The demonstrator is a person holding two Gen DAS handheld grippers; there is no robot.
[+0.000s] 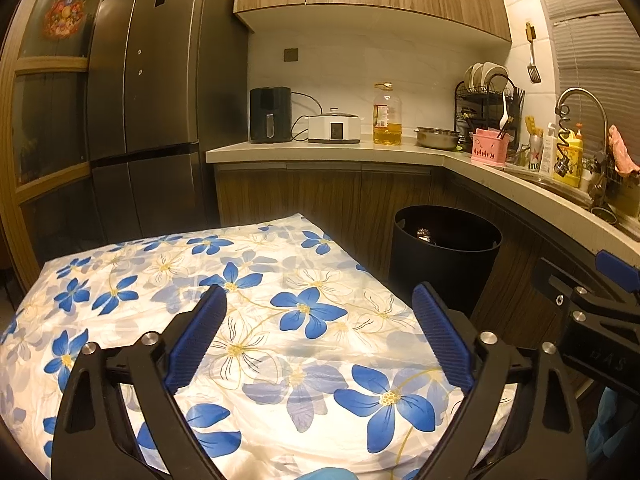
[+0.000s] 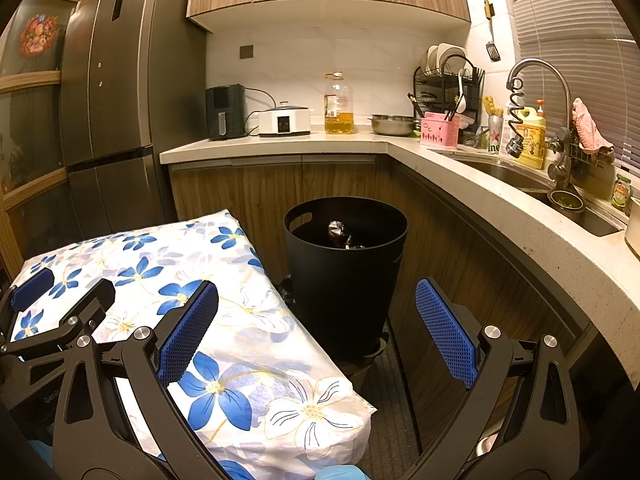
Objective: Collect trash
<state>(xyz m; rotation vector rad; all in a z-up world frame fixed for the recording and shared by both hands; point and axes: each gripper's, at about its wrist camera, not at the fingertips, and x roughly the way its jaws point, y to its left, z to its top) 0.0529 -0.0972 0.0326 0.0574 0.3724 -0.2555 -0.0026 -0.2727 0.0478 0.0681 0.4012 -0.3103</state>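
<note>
The black trash bin (image 2: 346, 268) stands on the floor against the wooden cabinets, just beside the far corner of the flower-clothed bench (image 1: 248, 320); crumpled dark trash (image 2: 340, 234) lies inside it. Left gripper (image 1: 320, 332) hovers over the bench, tilted slightly downward, jaws apart and empty. Right gripper (image 2: 316, 328) points at the bin, jaws wide, holding nothing.

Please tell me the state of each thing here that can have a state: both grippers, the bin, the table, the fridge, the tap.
left gripper: open, empty
right gripper: open, empty
trash bin: upright, no lid, some trash inside
table: covered with flowered cloth, nothing on it
fridge: doors closed
tap: no water running
</note>
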